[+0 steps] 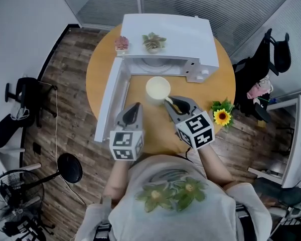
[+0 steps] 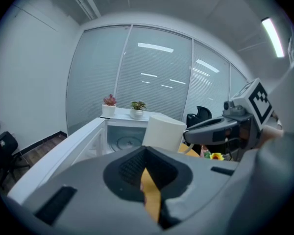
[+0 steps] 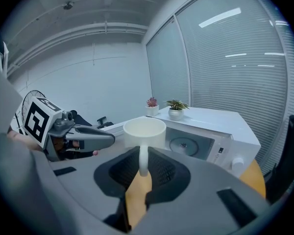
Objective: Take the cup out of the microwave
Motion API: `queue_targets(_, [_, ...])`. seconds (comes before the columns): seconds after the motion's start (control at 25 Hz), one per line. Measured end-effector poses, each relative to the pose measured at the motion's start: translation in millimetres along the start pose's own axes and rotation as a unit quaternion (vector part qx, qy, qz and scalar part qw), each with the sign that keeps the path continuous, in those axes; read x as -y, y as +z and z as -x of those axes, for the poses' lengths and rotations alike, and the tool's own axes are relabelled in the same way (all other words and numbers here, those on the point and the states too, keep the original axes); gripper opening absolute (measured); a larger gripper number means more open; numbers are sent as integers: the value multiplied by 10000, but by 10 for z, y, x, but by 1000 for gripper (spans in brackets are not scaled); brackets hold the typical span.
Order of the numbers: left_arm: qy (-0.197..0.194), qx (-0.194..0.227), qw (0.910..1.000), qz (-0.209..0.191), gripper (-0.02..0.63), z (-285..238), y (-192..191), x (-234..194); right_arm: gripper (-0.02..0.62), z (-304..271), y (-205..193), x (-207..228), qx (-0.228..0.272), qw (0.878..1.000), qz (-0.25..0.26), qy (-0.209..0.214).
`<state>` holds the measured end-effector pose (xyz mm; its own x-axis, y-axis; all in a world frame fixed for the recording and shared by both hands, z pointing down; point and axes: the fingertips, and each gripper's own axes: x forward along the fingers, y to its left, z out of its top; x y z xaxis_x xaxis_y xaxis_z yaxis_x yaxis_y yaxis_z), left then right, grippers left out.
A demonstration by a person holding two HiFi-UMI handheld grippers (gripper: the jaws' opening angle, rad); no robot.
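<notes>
Right tool [image 3: 142,164]: I've got it clamped on the handle of the round white cup [image 3: 144,130].
Left tool [image 2: 146,169]: together, empty.

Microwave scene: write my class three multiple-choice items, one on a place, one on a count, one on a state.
1. Where is the cup relative to the microwave? A inside it; B on top of it; C outside, in front of it.
2. How many potted plants stand on the microwave? A one; B two; C three.
3. What is the right gripper's state? A shut on the cup's handle; B open, empty; C shut on nothing.
Key: C, the cup is over the table, outside the microwave; B, one pink, one green; A, its jaws pinch the handle.
</notes>
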<state>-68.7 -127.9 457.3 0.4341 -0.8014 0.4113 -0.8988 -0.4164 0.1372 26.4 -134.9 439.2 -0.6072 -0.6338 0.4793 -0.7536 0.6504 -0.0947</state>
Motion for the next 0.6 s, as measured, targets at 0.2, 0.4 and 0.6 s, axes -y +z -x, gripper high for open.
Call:
queue_targets(0.2, [35,25,10000,56,3,44,6,-55,63,-8,-53,-36,-65,10000,-10,13])
queue_targets(0.4, [57,18,10000,72,3,73,-24,-64,61,-45,-137,-61,-160,9999,-26,41])
queue_targets(0.6, [61,-5,9999,118,3,105,-67,-59,61,-91,-273,-121,-307,9993,-128,143])
